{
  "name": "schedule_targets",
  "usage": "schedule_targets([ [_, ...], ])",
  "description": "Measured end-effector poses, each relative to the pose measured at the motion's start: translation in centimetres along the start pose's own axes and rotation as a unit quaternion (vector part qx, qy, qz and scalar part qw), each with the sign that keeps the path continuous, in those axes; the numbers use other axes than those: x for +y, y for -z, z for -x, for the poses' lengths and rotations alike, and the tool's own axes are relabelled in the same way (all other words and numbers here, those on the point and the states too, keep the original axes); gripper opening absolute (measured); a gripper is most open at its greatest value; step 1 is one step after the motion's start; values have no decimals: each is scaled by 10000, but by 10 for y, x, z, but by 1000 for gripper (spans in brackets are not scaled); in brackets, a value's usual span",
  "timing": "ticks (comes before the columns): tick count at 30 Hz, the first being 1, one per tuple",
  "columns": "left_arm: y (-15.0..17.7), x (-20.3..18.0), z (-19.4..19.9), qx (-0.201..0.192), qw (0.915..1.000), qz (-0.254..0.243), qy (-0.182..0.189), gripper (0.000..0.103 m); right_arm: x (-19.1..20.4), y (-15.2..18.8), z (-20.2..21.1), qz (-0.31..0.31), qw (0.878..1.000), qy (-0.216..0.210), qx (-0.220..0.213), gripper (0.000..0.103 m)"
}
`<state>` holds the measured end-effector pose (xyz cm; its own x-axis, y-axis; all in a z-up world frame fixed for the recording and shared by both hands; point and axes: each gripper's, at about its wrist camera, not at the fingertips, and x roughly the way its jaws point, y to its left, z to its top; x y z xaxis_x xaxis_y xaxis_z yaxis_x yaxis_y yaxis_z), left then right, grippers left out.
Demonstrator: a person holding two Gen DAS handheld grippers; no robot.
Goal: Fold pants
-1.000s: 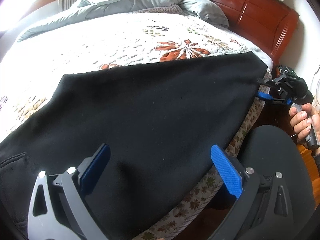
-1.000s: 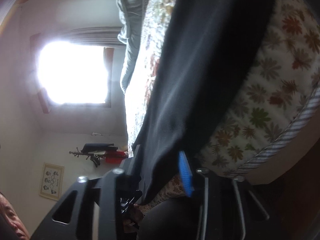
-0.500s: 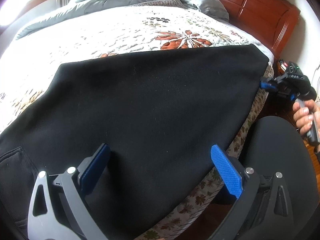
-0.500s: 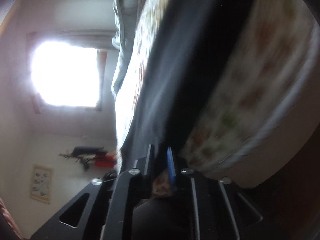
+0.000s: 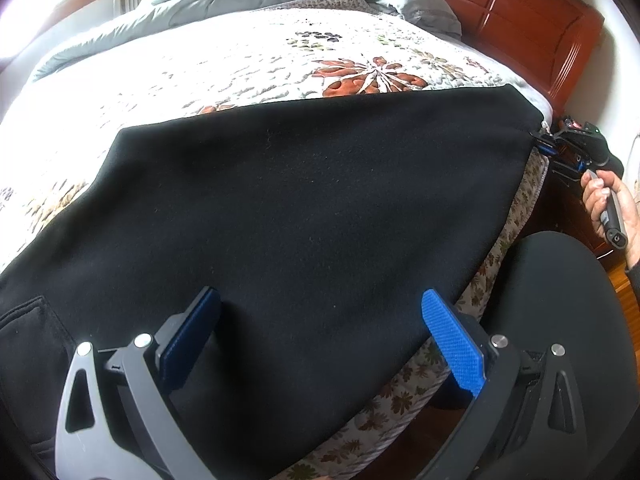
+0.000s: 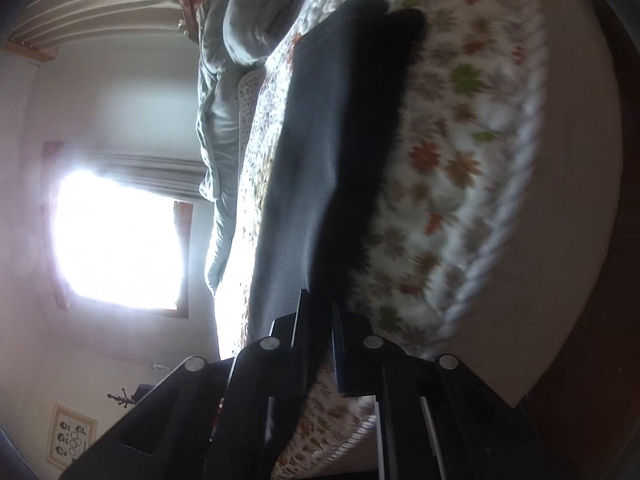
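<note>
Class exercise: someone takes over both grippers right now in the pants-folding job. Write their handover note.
Left gripper: open, holding nothing, over the near part of the black pants.
Right gripper: shut on the pants' edge at the side of the bed.
Pants lie spread flat across the floral bedspread, one edge draping over the bedside.
Done: laid out and smoothed.
Left: every fold, as far as these views show.
</note>
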<state>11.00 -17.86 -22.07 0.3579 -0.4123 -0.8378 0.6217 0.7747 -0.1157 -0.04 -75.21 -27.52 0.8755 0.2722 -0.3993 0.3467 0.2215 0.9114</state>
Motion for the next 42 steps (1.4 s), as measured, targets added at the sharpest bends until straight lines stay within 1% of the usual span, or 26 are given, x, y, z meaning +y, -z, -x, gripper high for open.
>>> schedule_targets([
  [4,-1,-1,-2,17,10000,-6,-26,100,-9,-6,-4,-134,9998,-98,56,10],
  [6,-2,-1,-2,27,10000,-10,-34,100,-10,-8,5,-132,9997,-207,29,17],
  [7,-2,-1,-2,33,10000,-8,-28,100,-7,-14,10,-90,9997,-185,-100,27],
  [8,-2,0,-2,32,10000,-4,-22,100,-7,-21,20,-56,9995,-164,-270,40],
  [9,-2,0,-2,29,10000,-6,-21,100,-7,-27,27,-71,9990,-170,-397,45],
  [10,-3,-1,-3,25,10000,-9,-26,100,-8,-39,34,-129,9984,-130,-539,48],
  [12,-3,-1,-4,18,10000,-17,-37,100,-11,-55,39,-210,9976,-104,-655,53],
  [13,-3,-1,-5,21,10000,-21,-48,100,-12,-65,41,-247,9972,-79,-703,59],
  [14,-3,-1,-5,25,10000,-22,-54,100,-14,-74,41,-296,9967,-91,-750,61],
  [15,-4,-1,-6,32,10000,-18,-61,100,-14,-81,39,-317,9965,-92,-771,62],
  [17,-4,-1,-5,41,10000,-12,-68,100,-14,-94,36,-298,9959,-64,-847,62],
  [20,-3,-1,-5,39,10000,-24,-77,100,-9,-106,29,-262,9964,-51,-810,60],
  [21,-3,-1,-6,41,10000,-27,-78,100,-7,-105,29,-222,9966,7,-796,55],
  [22,-3,-1,-6,47,10000,-24,-79,100,-7,-105,30,-217,9965,71,-799,42],
  [23,-4,-1,-6,51,10000,-24,-80,100,-11,-107,31,-280,9964,78,-801,33],
  [25,-4,-1,-7,56,9999,-30,-80,100,-17,-107,33,-350,9955,156,-872,24],
  [26,-4,-1,-7,57,9999,-30,-77,100,-22,-108,37,-354,9952,132,-902,22],
  [29,-4,-1,-7,54,9999,-39,-89,100,-28,-110,39,-422,9952,33,-885,23],
  [30,-4,-1,-7,56,9999,-41,-94,100,-27,-109,42,-486,9945,79,-921,26],
  [31,-4,-1,-7,61,9999,-40,-97,100,-23,-109,47,-462,9933,188,-1042,30],
  [32,-4,-1,-7,64,9999,-35,-99,100,-18,-105,51,-351,9932,233,-1081,32],
  [34,-4,-1,-7,57,9999,-33,-102,100,-9,-103,58,-144,9935,158,-1116,32],
  [36,-3,-1,-7,48,9999,-31,-107,100,-4,-107,56,-78,9940,127,-1087,32],
  [39,-4,-1,-7,42,9999,-30,-134,100,-9,-113,46,-202,9949,93,-985,32],
  [42,-4,-1,-7,43,9999,-21,-128,100,-12,-117,38,-203,9955,75,-918,26],
])
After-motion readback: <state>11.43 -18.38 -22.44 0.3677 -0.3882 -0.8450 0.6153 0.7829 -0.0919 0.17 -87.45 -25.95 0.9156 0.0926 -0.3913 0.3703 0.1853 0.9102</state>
